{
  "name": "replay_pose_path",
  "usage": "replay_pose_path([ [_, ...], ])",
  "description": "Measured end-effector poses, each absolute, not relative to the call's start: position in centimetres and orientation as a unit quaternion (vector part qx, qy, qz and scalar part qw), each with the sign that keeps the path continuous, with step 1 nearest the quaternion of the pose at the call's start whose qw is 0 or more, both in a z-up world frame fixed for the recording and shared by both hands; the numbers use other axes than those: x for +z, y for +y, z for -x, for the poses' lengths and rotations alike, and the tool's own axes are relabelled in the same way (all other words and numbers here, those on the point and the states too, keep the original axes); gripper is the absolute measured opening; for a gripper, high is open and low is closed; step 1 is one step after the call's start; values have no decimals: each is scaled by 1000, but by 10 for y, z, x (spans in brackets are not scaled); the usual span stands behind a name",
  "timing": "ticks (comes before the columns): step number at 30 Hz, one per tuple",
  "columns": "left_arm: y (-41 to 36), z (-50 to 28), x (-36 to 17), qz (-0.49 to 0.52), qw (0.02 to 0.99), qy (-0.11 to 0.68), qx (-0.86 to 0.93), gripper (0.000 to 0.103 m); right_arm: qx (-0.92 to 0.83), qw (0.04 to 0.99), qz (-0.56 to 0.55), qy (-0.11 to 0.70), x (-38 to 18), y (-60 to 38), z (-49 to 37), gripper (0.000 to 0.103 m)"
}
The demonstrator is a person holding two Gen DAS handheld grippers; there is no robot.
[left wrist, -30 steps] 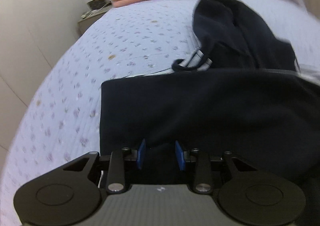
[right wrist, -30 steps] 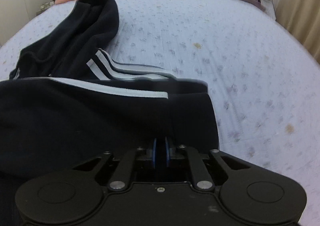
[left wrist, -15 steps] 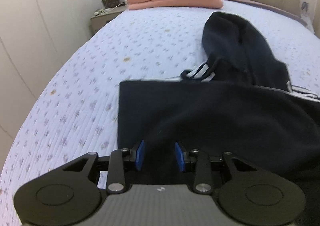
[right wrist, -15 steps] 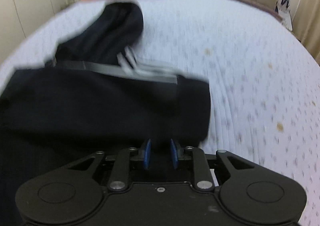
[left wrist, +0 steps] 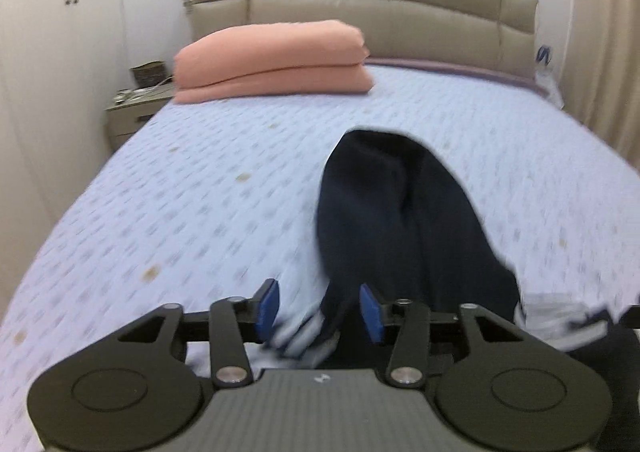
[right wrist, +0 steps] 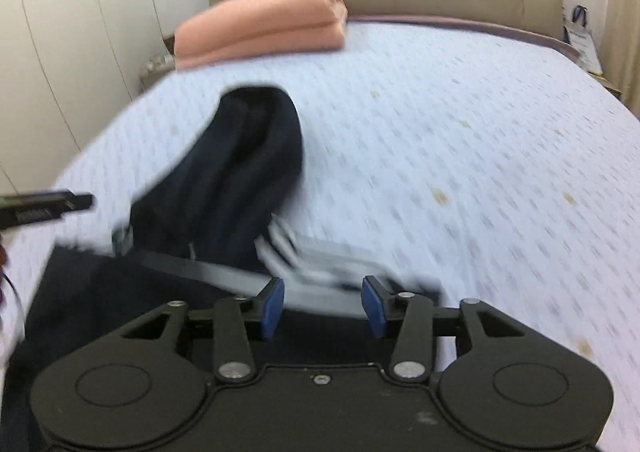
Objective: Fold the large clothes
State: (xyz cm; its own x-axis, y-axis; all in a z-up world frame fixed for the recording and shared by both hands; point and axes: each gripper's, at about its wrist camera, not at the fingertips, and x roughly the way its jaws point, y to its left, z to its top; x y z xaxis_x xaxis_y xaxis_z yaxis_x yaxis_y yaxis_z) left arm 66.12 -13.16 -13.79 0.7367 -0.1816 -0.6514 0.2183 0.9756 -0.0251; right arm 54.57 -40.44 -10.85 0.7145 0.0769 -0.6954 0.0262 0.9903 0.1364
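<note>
Two grippers open above one dark garment on the bed

Nearest, the left gripper (left wrist: 318, 310) and the right gripper (right wrist: 323, 306) both have jaws that have just been opening, now spread with nothing pressed between the blue pads. Below them one dark garment (right wrist: 224, 175) with white stripes lies on the bedspread (right wrist: 460, 139), its folded part near, a lobe reaching farther. Beyond sit one folded pink blanket (left wrist: 272, 59), one headboard (left wrist: 400, 7) and one nightstand (left wrist: 128, 111).
</note>
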Motion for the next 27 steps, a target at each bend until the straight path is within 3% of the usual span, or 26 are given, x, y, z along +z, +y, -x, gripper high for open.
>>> replay_pose_path([
  [1, -135, -679, -139, -21, 928, 353, -120, 54, 16, 928, -81, 364, -109, -402, -565, 71],
  [3, -139, -715, -146, -4, 920, 369, -133, 62, 17, 933, -108, 344, -112, -401, -603, 83],
  [4, -141, -733, -153, 3, 915, 380, -137, 65, 18, 934, -123, 336, -115, -401, -623, 83],
  [11, -135, -835, -203, 104, 885, 435, -130, 65, 23, 931, -137, 338, -150, -389, -737, 83],
  [19, -125, -891, -253, 241, 823, 488, -163, 61, 20, 924, -127, 360, -188, -383, -799, 82],
  [20, -126, -892, -253, 239, 825, 483, -170, 49, 21, 920, -130, 368, -192, -383, -805, 80],
  [21, -128, -893, -254, 235, 825, 481, -180, 35, 26, 916, -131, 377, -193, -382, -808, 65],
  [22, -129, -893, -254, 235, 822, 481, -191, 10, 39, 911, -129, 391, -196, -381, -813, 24],
  [23, -130, -893, -254, 239, 821, 480, -195, 9, 50, 909, -124, 396, -197, -379, -815, 8],
  [27, -124, -872, -231, 225, 850, 428, -208, 7, 73, 928, -106, 350, -171, -374, -784, 7],
])
